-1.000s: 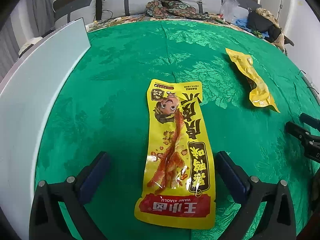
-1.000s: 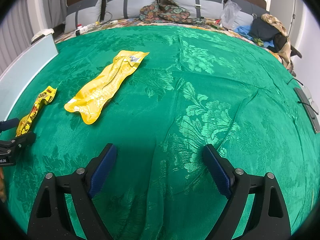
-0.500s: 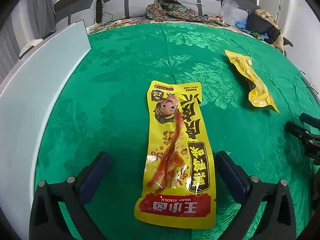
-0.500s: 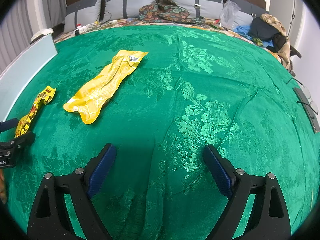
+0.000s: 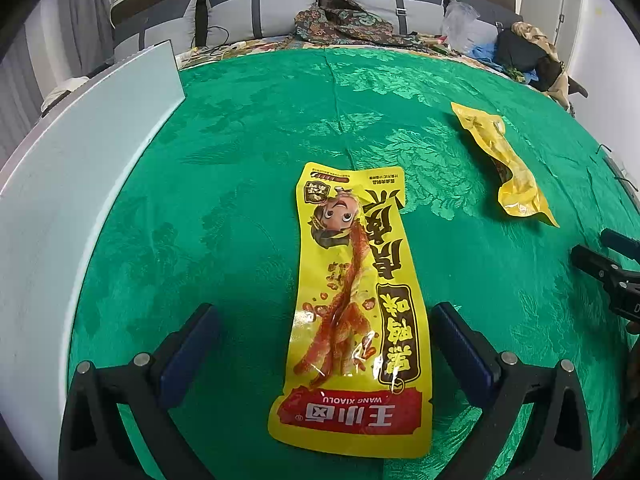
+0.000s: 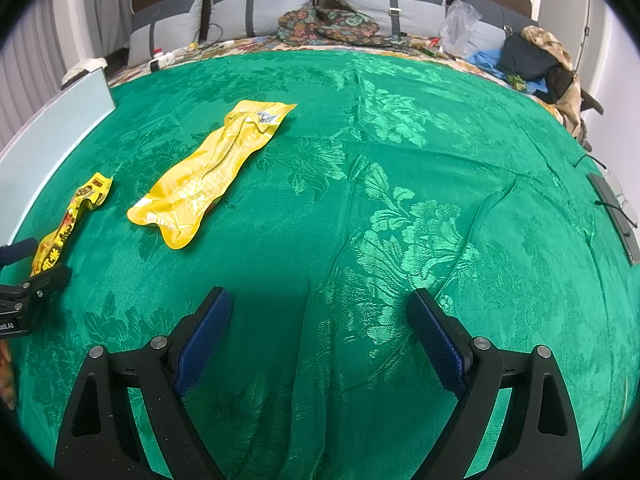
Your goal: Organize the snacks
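Snack packet [image 5: 354, 308] with the cartoon print lies flat on our green cloth [image 5: 240, 200], between the wide-open fingers of our left gripper [image 5: 324, 332]. Our right gripper [image 6: 318, 320] gapes wide over bare cloth, the plain yellow packet [image 6: 212, 172] well ahead-left.

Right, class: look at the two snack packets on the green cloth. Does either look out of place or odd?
Yes. The plain yellow packet lies crumpled and at a slant, printed face down, apart from the flat cartoon packet between the open left tongs.
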Tool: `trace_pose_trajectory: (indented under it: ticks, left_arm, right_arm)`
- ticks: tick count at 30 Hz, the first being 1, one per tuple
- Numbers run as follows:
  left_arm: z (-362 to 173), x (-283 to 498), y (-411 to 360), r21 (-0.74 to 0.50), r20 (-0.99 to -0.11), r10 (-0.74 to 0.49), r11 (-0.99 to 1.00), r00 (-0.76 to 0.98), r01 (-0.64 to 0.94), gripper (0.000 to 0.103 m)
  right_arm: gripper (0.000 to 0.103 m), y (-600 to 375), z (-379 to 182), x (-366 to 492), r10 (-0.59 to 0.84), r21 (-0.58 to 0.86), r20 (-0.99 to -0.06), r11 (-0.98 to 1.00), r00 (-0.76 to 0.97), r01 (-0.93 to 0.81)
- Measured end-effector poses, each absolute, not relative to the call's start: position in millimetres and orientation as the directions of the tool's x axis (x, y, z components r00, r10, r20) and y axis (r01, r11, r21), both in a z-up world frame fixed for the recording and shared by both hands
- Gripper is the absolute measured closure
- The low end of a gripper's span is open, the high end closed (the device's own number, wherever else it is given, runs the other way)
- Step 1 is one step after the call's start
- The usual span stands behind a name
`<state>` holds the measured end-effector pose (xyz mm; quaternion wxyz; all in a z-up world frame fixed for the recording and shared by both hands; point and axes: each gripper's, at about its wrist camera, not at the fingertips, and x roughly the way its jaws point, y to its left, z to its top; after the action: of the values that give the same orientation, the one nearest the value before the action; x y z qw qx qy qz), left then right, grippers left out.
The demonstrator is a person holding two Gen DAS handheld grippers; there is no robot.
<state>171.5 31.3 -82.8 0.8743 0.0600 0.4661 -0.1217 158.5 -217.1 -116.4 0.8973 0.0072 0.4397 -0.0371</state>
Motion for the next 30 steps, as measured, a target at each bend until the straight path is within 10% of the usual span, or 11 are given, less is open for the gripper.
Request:
trace_pose_trajectory:
  ticks: [30]
  left_arm:
    - [-86.5, 174.1, 78.9, -0.011, -0.827, 0.041, 0.996, 0.561, -0.089, 0.000]
  right_arm:
    - [0.011, -216.7, -116.0, 158.3, -0.060, -0.020, -0.790, 0.997, 0.610, 0.073]
